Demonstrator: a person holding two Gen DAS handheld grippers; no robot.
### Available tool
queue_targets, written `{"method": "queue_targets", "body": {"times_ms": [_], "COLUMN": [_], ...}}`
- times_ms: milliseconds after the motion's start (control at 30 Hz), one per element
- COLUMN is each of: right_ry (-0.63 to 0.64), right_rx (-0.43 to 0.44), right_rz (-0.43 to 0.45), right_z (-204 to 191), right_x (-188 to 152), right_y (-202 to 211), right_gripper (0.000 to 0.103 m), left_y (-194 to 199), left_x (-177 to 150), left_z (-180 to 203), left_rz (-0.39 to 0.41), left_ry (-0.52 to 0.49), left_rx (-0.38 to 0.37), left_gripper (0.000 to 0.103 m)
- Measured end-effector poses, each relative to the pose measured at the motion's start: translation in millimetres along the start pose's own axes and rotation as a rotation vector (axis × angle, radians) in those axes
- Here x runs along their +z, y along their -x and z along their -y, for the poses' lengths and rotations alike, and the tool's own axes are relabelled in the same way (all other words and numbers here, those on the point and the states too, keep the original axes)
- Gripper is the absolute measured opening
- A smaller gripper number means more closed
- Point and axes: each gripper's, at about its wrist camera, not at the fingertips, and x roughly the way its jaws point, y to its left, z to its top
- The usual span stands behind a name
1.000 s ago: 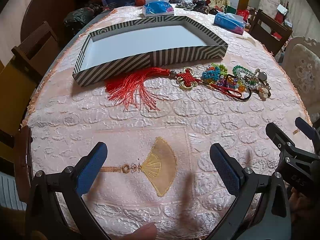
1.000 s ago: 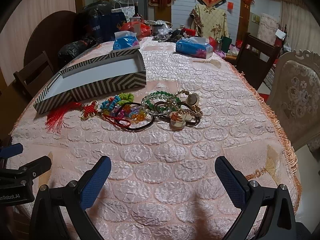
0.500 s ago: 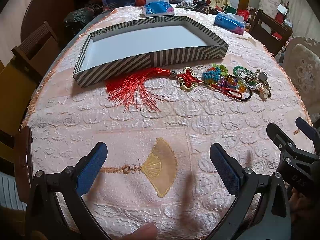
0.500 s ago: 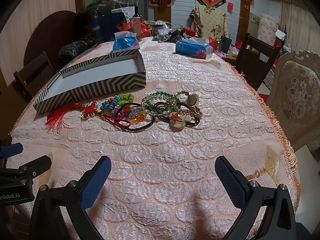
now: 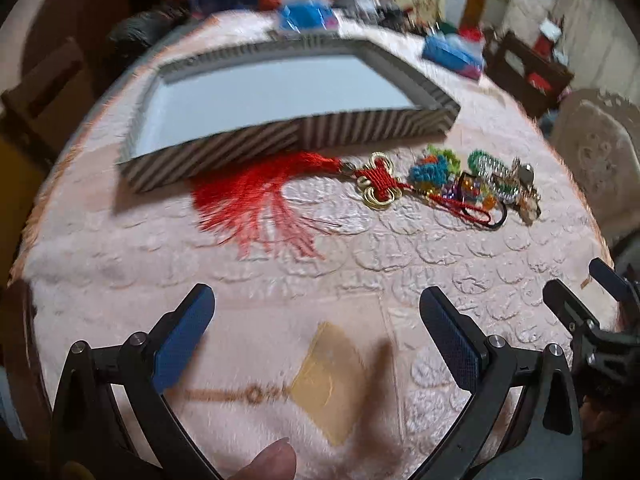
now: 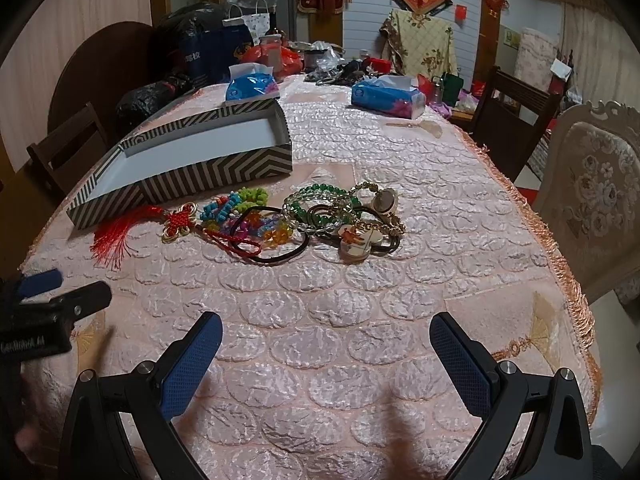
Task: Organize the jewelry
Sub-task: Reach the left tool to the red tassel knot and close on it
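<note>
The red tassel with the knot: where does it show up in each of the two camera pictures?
Left wrist view: red tassel lies centre, just in front of the striped box.
Right wrist view: red tassel lies far left, below the box's near corner.
Shared landmark: the striped box.

Your left view is smeared by motion blur, worst beyond the left tool [image 5: 316, 340]; your right view is sharp. Warm, dim indoor light, soft shadows under each tool, dark fisheye-bent corners.

Each claw, left [image 5: 316, 328] and right [image 6: 326, 354], is built from black frames. Blue textured pads [image 6: 192, 360] and silver screws [image 6: 506, 367] are fitted. A bare fingertip [image 5: 272, 460] is seen.
</note>
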Motion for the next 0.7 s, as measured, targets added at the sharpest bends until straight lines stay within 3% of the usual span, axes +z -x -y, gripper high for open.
{"method": "queue_targets", "body": {"times_ms": [167, 367, 600, 700], "right_ry": [0.005, 0.005, 0.003, 0.005], "right_rx": [0.005, 0.008, 0.011, 0.009], "right_rz": [-0.002, -0.010, -0.021, -0.030], "right_z": [-1, -1, -1, 0], "right_x": [-2, -1, -2, -2], "right_y": [0, -3, -6, -8], "right_gripper": [0.103, 0.103, 0.103, 0.103], "left_y": [-30, -52, -64, -70], "left_x": [32, 60, 74, 79], "left_z": [1, 7, 11, 23], "left_rz": [-0.045, -0.029, -0.011, -0.015], "left_ry": [0.000, 0.032, 0.088, 0.046], "left_rx": [0.009, 0.035, -0.013, 0.022], "left_gripper": [0.103, 0.101, 0.099, 0.099]}}
